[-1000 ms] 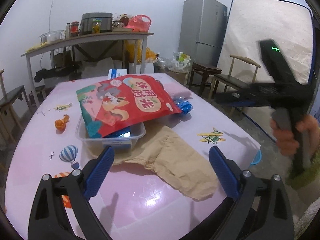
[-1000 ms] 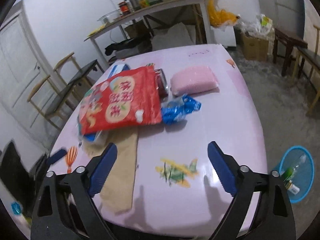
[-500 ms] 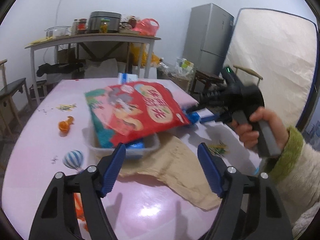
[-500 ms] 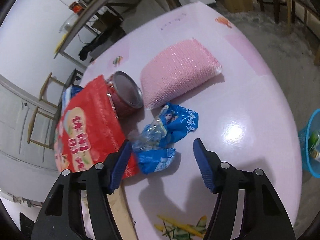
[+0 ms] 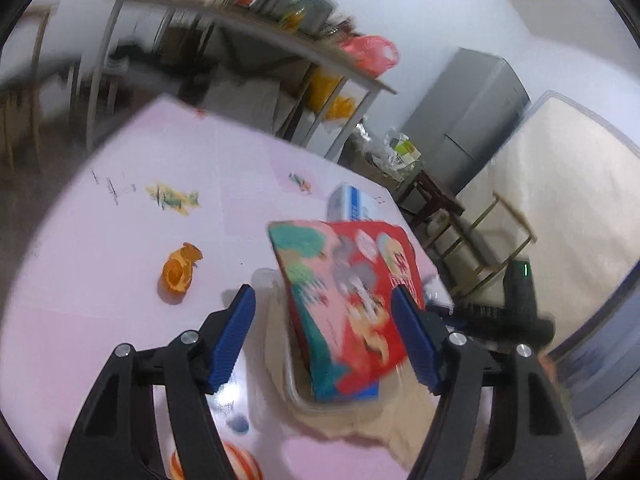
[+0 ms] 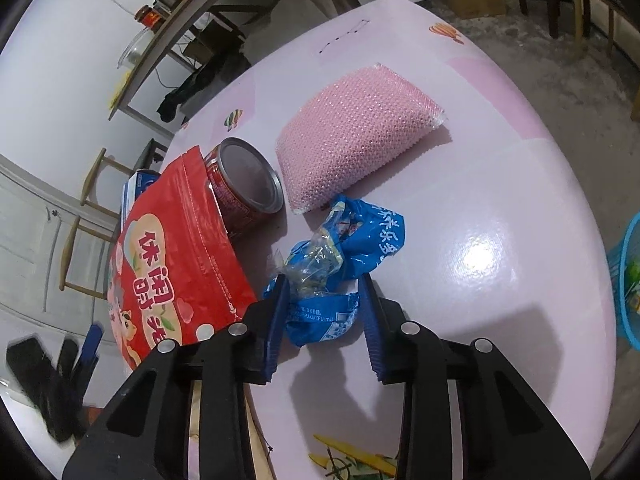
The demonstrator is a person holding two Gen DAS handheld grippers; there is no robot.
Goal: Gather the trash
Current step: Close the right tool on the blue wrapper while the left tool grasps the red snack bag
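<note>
A crumpled blue plastic wrapper [image 6: 340, 276] lies on the pink table [image 6: 500, 280]. My right gripper [image 6: 325, 312] is low over it, fingers on either side of its near end, pressing on it. A red snack bag [image 6: 172, 264] lies to its left, also in the left wrist view [image 5: 352, 304], resting on a clear plastic tray [image 5: 296, 388]. My left gripper [image 5: 324, 336] is open around the bag's near part, not touching it. An orange peel [image 5: 180, 270] lies to the left. The left view is blurred.
A red tin can [image 6: 244, 188] and a pink bubble-wrap pouch [image 6: 352, 136] lie beyond the wrapper. A blue waste basket [image 6: 626, 280] stands on the floor at right. Brown paper [image 5: 384, 428] lies under the tray. A blue-white box [image 5: 352, 206] sits behind the bag.
My right gripper came down to the blue wrapper and narrowed onto it. My left gripper swung left and forward, with the red bag now between its fingers.
</note>
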